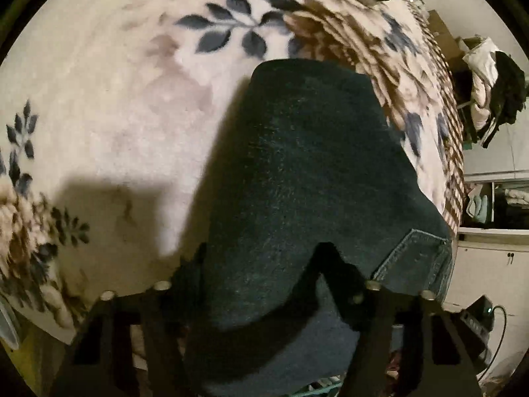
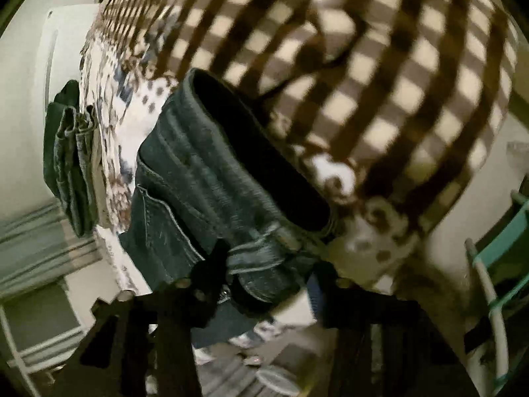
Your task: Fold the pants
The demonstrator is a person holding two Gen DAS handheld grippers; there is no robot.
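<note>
The dark blue denim pants (image 1: 307,172) lie folded on a bed covered by a cream fleece blanket with grey-blue leaves and brown flowers (image 1: 125,106), near its edge. In the left wrist view the fabric runs from between the black fingers up the middle of the picture, a stitched back pocket (image 1: 413,258) showing at the lower right. The left claw (image 1: 261,274) straddles the near end of the pants, one finger on each side of the cloth; whether the pads press on it I cannot tell.

In the right wrist view the waistband (image 2: 251,165) gapes, its dark inside showing, and it lies against the blanket's brown-and-cream checked border (image 2: 380,76). The right claw (image 2: 267,271) has the waistband's near end between its fingers (image 2: 211,264); the picture is blurred, so a firm grip cannot be told.

A stack of folded dark jeans (image 2: 69,158) sits at the bed's far edge, well apart from the pants. A teal frame (image 2: 496,258) stands at the right
</note>
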